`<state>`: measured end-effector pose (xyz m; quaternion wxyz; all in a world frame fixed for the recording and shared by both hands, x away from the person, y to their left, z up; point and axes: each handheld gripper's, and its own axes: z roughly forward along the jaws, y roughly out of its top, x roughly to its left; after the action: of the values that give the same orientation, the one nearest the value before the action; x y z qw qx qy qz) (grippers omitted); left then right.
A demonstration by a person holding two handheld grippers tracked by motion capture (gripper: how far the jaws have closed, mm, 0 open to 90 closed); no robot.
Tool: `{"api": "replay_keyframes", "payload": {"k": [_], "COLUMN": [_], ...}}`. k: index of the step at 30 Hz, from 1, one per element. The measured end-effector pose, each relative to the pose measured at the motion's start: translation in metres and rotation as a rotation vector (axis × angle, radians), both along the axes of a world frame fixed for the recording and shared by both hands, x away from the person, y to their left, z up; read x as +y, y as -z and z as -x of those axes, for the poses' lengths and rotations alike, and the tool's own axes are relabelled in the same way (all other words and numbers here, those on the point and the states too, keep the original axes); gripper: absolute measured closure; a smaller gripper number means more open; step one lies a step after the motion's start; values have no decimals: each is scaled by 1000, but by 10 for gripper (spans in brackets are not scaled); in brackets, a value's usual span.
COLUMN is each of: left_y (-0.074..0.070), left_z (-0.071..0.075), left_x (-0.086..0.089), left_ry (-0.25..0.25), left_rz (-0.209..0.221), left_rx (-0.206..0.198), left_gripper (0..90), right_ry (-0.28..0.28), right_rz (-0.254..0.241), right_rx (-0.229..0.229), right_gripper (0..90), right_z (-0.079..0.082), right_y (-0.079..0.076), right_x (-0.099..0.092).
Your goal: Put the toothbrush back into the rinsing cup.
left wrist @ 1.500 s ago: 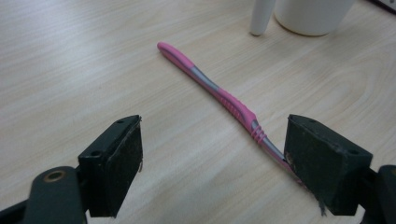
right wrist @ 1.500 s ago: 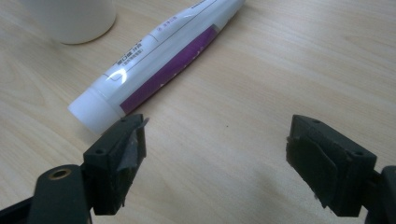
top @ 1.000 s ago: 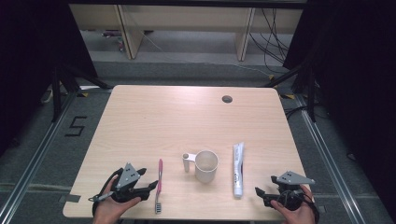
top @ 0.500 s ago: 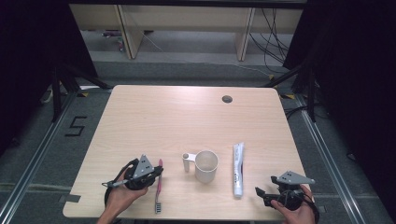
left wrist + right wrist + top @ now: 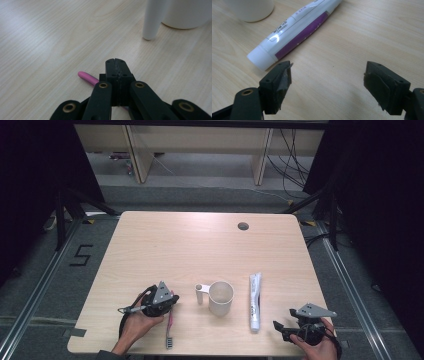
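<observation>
A pink toothbrush point(image 5: 169, 327) lies near the table's front edge, left of a white cup point(image 5: 221, 297) with its handle point(image 5: 151, 20) towards it. My left gripper point(image 5: 175, 299) sits over the brush's upper handle, pointing at the cup. Its jaws have just been closing and now meet tip to tip point(image 5: 116, 62). The pink handle point(image 5: 86, 77) runs underneath them; I cannot tell whether it is pinched. A white and purple toothpaste tube point(image 5: 255, 302) lies right of the cup. My right gripper point(image 5: 276, 326) rests open at the front right, its jaws point(image 5: 328, 80) just short of the tube's cap point(image 5: 260, 58).
The light wooden table point(image 5: 200, 245) has a round cable hole point(image 5: 243, 226) at the back right. Dark floor and metal rails surround it, with shelving behind. The cup's base point(image 5: 249, 8) stands beyond the tube in the right gripper view.
My left gripper has moved right from beside the toothbrush to over its handle, and its jaws have gone from open to shut. The right gripper, cup and tube have not moved.
</observation>
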<state>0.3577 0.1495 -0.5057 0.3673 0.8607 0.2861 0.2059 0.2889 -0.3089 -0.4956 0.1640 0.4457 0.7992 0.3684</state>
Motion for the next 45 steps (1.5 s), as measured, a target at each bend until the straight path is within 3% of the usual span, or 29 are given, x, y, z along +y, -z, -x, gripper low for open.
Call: {"api": "replay_keyframes", "payload": {"k": [3,13,19,37,38,41,42,45], "left_y": [1,2,6,6,7,7,8,7], "left_z": [-5,-10,-9,13,15,20,22,29], "left_x": [2,20,36,87,88,97,98,105], "left_ry": [-6,-39,-46,-84,-103,-89,-101,-111], "left_rz": [-18,2,-26,-45,-37,-59,-41,-39], "left_rx": [3,24,36,68,68,74,83,87], "left_gripper": [895,894,893,885,884,881,880,877], "right_ry": [1,0,-4,-5,-4,-5,-5,-2], "right_rz": [4,3,4,5,3,4,3,1], "right_rx": [1,1,7,7,10,8,8,14], "right_gripper": [231,232,232,232,232,232,232,232], "right_z": [0,0,0,0,0,0,0,0], "right_y": [-1,-1,-1,0,0,0,1,1], "right_x": [0,0,0,1,1,2,2,2]}}
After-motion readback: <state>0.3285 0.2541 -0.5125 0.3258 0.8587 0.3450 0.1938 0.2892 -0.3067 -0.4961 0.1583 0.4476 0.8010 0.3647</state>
